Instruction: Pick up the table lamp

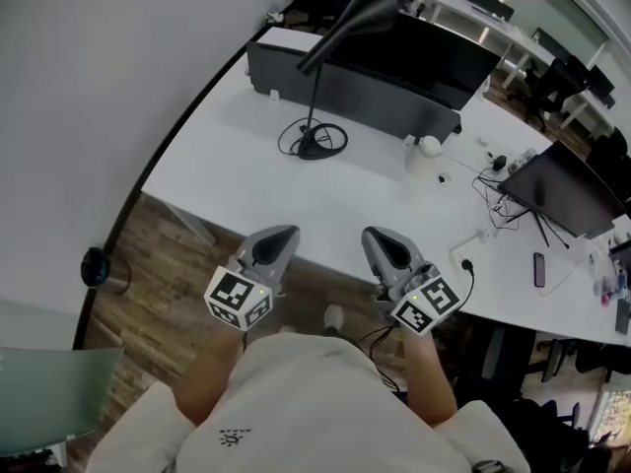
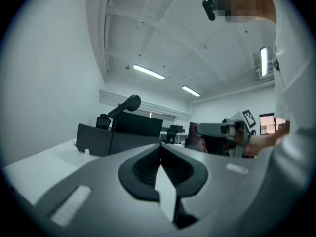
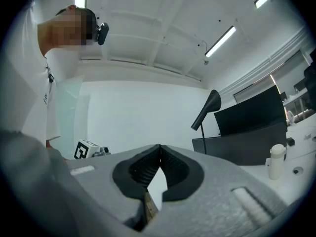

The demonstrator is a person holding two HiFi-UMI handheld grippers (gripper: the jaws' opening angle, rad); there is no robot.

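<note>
The black table lamp (image 1: 317, 144) stands on the white desk (image 1: 227, 175) at the far side. It has a round base, a thin stem and a cone-shaped head (image 1: 367, 10) leaning right. Its cord lies coiled around the base. My left gripper (image 1: 279, 233) and right gripper (image 1: 373, 235) hover side by side at the desk's near edge, well short of the lamp, both shut with nothing held. The left gripper view shows the lamp (image 2: 125, 105) far ahead past the closed left gripper (image 2: 160, 146). In the right gripper view the lamp (image 3: 209, 106) is to the right of the closed right gripper (image 3: 159, 147).
A dark divider panel and screen (image 1: 394, 67) stand just behind the lamp. A small white bottle (image 1: 429, 149), tangled cables (image 1: 498, 190), a dark laptop (image 1: 562, 190) and a phone (image 1: 539, 269) lie to the right. A round black object (image 1: 96, 266) sits on the wood floor at left.
</note>
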